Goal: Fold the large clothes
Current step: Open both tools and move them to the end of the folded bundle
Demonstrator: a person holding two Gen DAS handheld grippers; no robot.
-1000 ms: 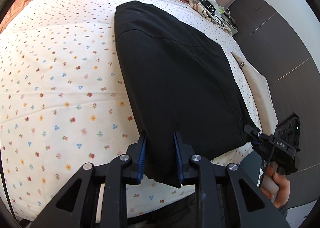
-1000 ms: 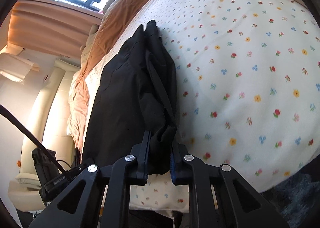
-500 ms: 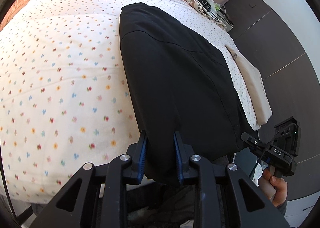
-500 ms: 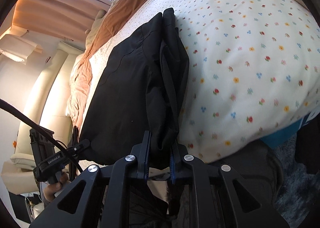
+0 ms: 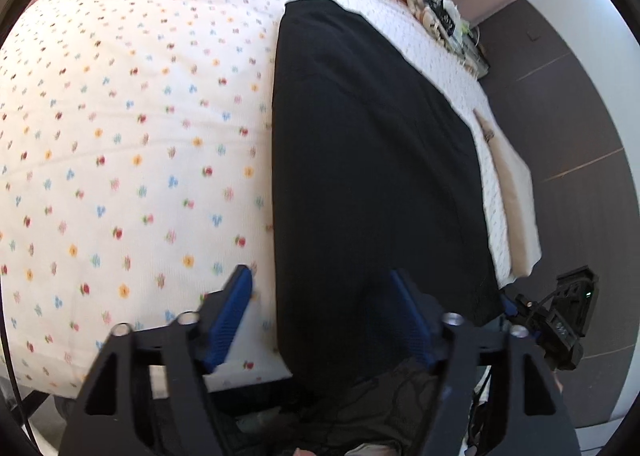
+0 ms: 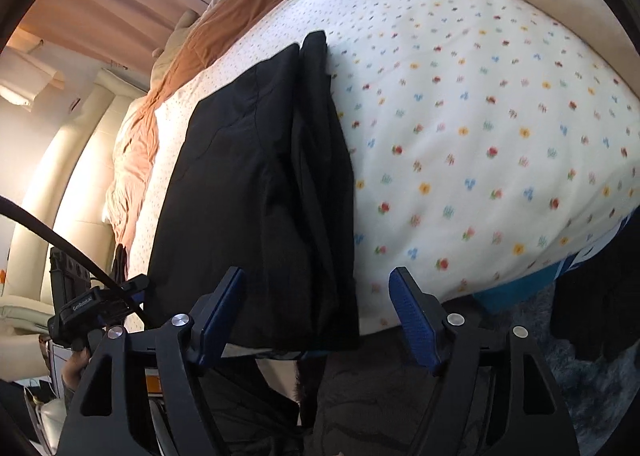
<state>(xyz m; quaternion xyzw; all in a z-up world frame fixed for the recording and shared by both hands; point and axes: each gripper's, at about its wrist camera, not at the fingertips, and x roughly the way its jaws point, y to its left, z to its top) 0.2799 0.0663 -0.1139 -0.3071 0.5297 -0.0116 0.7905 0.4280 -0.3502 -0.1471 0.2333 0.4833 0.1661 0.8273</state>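
A large black garment (image 5: 368,159) lies flat along the flowered bed sheet (image 5: 132,135), its near end hanging over the bed's front edge. My left gripper (image 5: 324,308) hovers at that near end with its jaws opening; the cloth lies between the blue pads, which stand clear of it. In the right wrist view the same garment (image 6: 260,191) shows a doubled fold along its right side. My right gripper (image 6: 320,308) is over its near right corner, jaws opening too, pads apart from the cloth. Each view shows the other gripper (image 5: 560,320) (image 6: 88,308) at the side.
A brown blanket (image 6: 224,27) is bunched at the bed's far end. A cream pillow (image 5: 516,207) lies at the bed's right edge, with a dark wall behind it. Small clutter (image 5: 444,15) sits at the far corner. A cream padded headboard (image 6: 52,183) stands left.
Both grippers were shut on the garment's near edge and have now opened off it. The garment's near end has dropped onto the bed edge.
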